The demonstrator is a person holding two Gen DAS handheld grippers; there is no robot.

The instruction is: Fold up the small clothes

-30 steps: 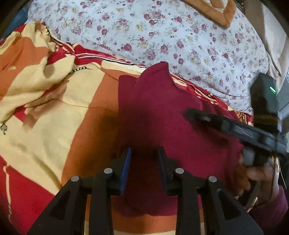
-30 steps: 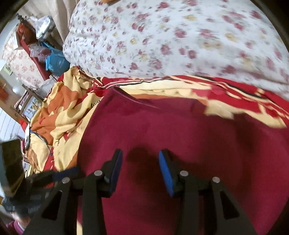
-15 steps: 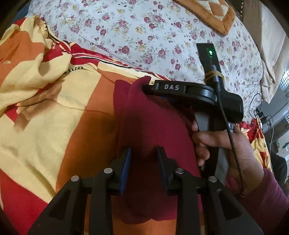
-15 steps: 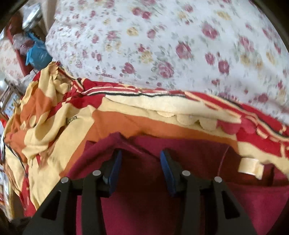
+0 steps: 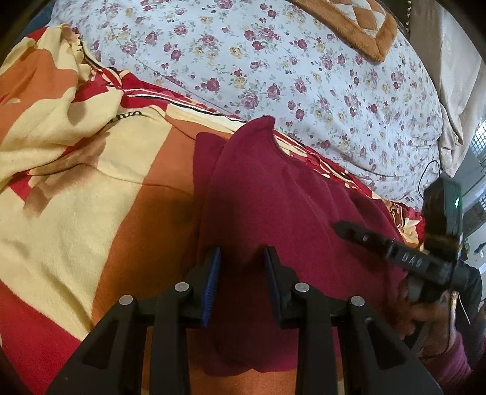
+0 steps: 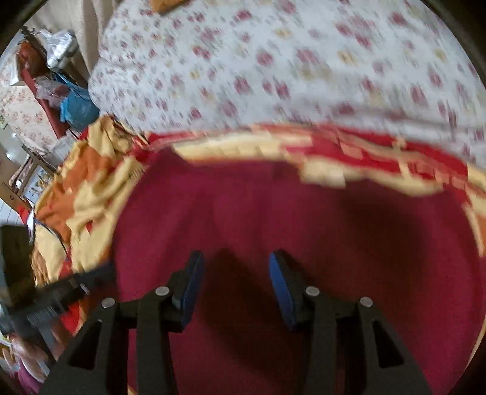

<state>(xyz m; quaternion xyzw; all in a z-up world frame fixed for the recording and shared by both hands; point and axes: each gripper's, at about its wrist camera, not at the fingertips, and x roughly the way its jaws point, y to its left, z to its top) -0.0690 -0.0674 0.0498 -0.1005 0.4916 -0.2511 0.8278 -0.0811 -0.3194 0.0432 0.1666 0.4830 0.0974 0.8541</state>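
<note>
A maroon garment lies partly folded on a red, orange and cream blanket. My left gripper hovers over the garment's near left part. Its blue pads stand apart, with cloth beneath them but not pinched. In the left wrist view my right gripper comes in from the right above the garment, held by a hand. The right wrist view is blurred: my right gripper is over the maroon cloth, its jaws closing with nothing caught between them. My left gripper shows at the lower left there.
A white bedsheet with red flowers covers the bed beyond the blanket. An orange quilted cushion lies at its far end. Bags and furniture stand off the bed's far left side.
My right gripper swung in to the garment's far corner half a second ago, then drew back to the right. The left gripper stayed where it was.
</note>
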